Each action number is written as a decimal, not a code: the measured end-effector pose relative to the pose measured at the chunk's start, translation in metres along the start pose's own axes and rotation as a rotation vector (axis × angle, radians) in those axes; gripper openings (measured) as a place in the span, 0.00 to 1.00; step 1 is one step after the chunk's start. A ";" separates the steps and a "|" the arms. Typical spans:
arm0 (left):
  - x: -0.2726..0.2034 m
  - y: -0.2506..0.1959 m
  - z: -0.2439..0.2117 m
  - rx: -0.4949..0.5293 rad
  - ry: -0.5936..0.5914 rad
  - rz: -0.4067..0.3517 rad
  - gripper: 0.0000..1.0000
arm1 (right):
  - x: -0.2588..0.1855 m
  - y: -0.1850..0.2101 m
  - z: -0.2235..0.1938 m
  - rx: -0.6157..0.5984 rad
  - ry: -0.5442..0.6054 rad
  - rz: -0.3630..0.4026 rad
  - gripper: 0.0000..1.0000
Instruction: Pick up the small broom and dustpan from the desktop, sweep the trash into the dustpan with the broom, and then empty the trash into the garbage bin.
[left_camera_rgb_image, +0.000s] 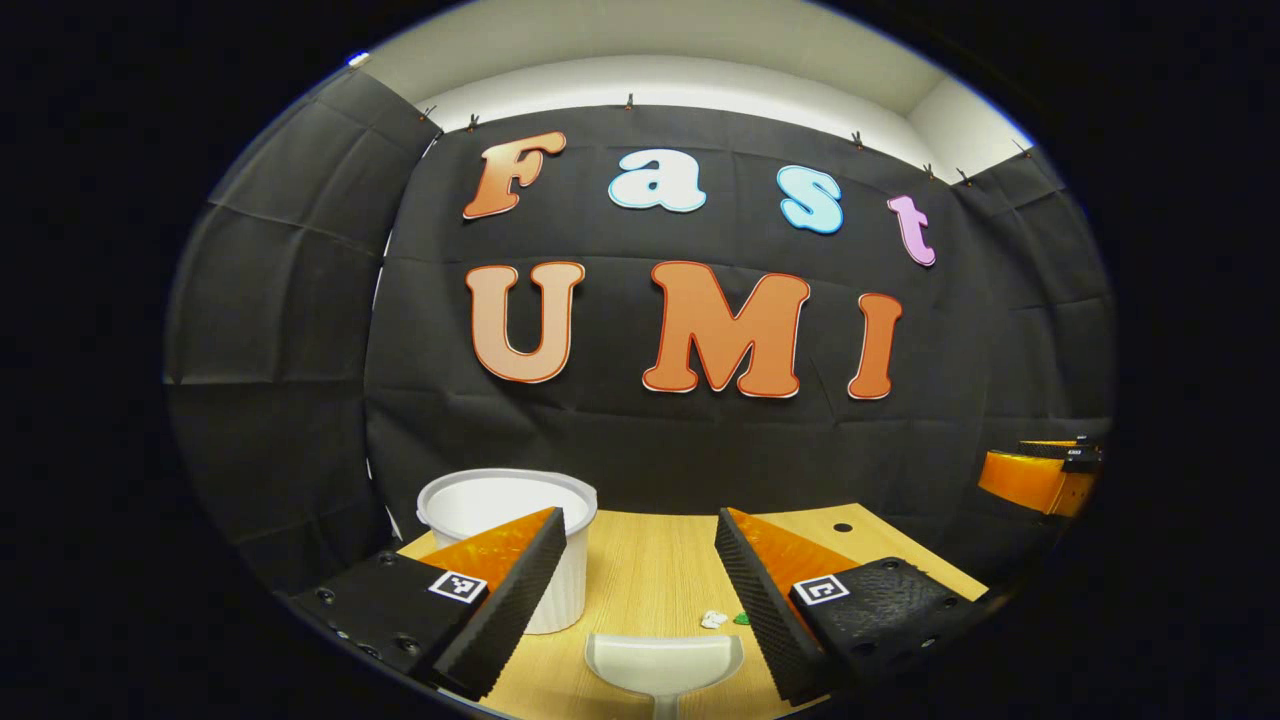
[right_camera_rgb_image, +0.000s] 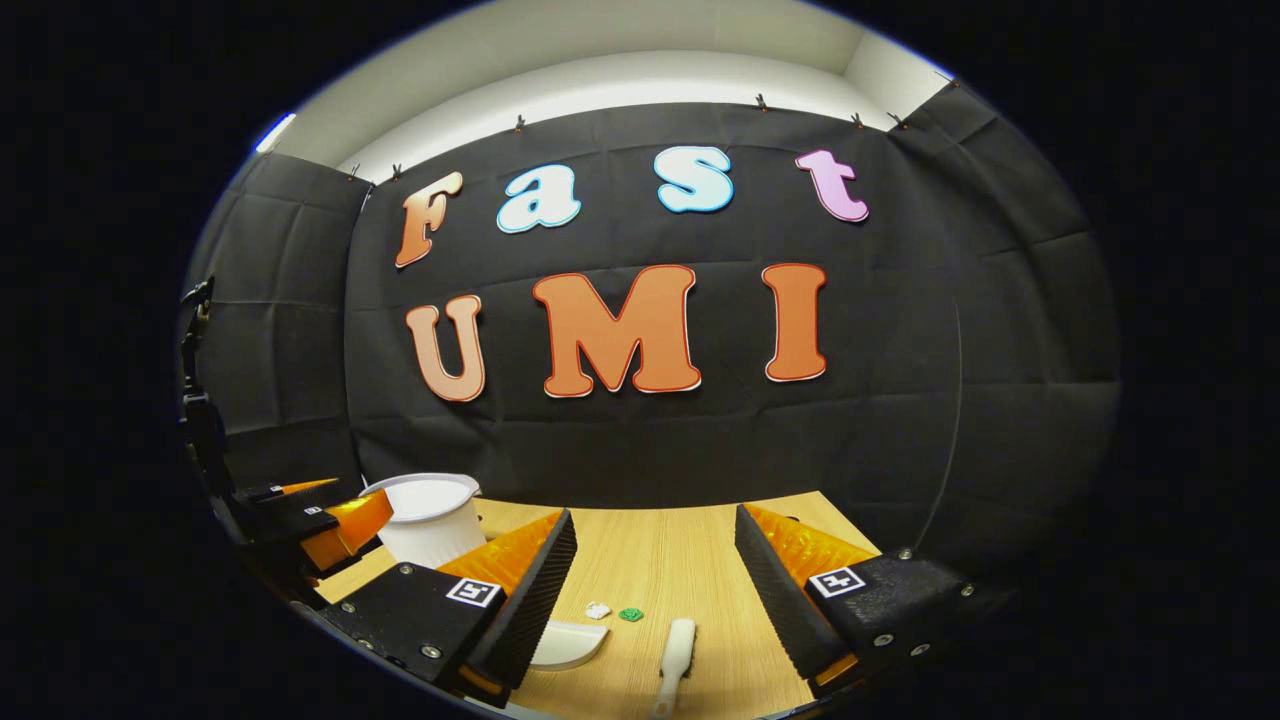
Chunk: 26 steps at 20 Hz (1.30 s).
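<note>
Both tongs open; dustpan (left_camera_rgb_image: 663, 662) below left tongs (left_camera_rgb_image: 640, 575).

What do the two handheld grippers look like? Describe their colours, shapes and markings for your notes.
Both match. The left gripper has two wedge-shaped jaws, translucent orange with black ribbed inner faces, on black bases held by small screws. Each base carries a small white square tag with a black pattern. The right gripper has the same orange wedges, ribbed black pads, screwed black bases and square tags.
</note>
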<state>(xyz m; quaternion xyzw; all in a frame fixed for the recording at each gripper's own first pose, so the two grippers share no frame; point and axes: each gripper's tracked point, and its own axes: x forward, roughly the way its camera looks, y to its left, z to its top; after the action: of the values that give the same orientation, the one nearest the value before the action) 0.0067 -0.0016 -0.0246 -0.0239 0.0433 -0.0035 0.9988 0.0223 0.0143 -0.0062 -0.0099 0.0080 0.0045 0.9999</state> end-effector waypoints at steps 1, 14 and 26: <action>0.001 0.000 0.000 0.000 0.001 -0.002 0.95 | 0.001 0.001 0.001 -0.001 -0.002 0.003 0.96; 0.003 -0.010 -0.019 0.011 0.070 -0.038 0.95 | 0.009 -0.003 -0.007 0.014 0.021 0.000 0.96; 0.004 -0.016 -0.021 -0.019 0.060 -0.048 0.95 | 0.009 -0.002 -0.017 0.041 0.053 0.025 0.96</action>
<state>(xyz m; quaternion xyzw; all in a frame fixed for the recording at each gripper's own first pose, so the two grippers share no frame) 0.0084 -0.0183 -0.0451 -0.0341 0.0727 -0.0277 0.9964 0.0314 0.0116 -0.0236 0.0104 0.0346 0.0165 0.9992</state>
